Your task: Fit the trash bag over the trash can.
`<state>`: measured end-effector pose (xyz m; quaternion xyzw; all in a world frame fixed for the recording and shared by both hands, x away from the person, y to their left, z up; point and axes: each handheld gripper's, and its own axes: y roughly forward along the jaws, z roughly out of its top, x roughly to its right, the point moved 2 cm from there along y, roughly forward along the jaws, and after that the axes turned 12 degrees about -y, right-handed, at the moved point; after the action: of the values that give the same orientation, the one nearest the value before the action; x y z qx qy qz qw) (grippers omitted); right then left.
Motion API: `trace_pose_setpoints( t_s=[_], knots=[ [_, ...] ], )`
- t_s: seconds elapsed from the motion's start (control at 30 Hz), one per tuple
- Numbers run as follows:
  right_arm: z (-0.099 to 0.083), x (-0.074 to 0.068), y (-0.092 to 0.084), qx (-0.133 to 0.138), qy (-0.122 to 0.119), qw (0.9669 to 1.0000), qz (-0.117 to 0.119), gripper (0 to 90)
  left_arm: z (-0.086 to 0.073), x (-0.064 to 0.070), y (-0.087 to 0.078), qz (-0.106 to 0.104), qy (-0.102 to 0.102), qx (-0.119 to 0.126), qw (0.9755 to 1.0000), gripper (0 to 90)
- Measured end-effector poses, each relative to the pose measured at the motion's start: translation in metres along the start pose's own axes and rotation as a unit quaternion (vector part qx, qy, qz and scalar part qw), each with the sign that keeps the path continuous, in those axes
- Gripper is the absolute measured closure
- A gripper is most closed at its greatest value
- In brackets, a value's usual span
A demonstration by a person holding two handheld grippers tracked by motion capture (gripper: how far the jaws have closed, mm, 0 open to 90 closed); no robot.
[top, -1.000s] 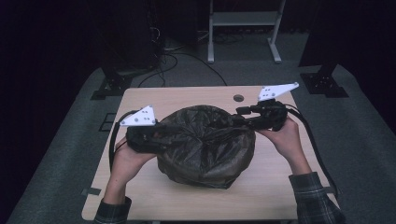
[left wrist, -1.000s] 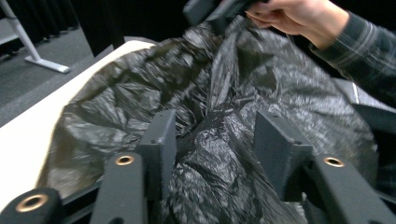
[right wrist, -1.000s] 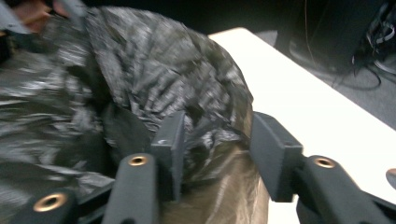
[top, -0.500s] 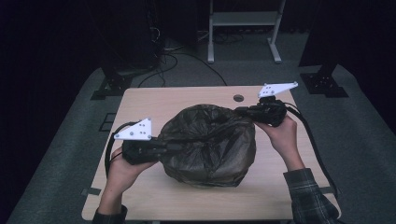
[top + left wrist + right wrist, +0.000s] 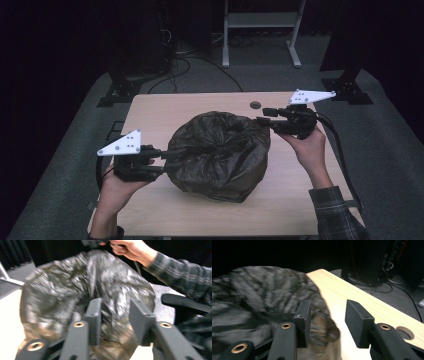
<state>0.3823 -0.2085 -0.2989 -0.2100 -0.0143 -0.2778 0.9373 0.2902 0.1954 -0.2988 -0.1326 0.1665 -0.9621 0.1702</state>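
With both grippers' jaws apart against the black garbage bag point(image 5: 218, 152), I judge it soft, slippery, best pinched at a fold.

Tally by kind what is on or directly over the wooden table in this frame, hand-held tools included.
Crinkled dark plastic bag, bulging, on the light wooden table: 1
Hand-held black two-jaw grippers, each with a grey three-cornered plate: 2, the left gripper at the bag's near-left side, the right gripper at its far-right edge
Total: 3
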Motion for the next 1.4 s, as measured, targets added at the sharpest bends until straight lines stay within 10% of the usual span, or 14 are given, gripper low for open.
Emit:
trace_pose_setpoints(
  t_s=[0.5,0.87,1.4],
  knots=[
    [-0.008,-0.044,-0.007,-0.035,-0.026,0.9977,0.053,46.4,0.017,-0.043,0.023,0.088,-0.035,-0.019,0.9953,43.3],
    [-0.015,-0.047,-0.007,-0.036,-0.026,0.9965,0.07,83.7,0.012,-0.054,0.032,0.095,-0.046,-0.04,0.9936,89.9],
    [-0.033,-0.066,-0.029,-0.014,-0.046,0.9942,0.096,89.5,0.001,-0.08,0.015,0.154,-0.079,-0.009,0.985,90.0]
  ],
)
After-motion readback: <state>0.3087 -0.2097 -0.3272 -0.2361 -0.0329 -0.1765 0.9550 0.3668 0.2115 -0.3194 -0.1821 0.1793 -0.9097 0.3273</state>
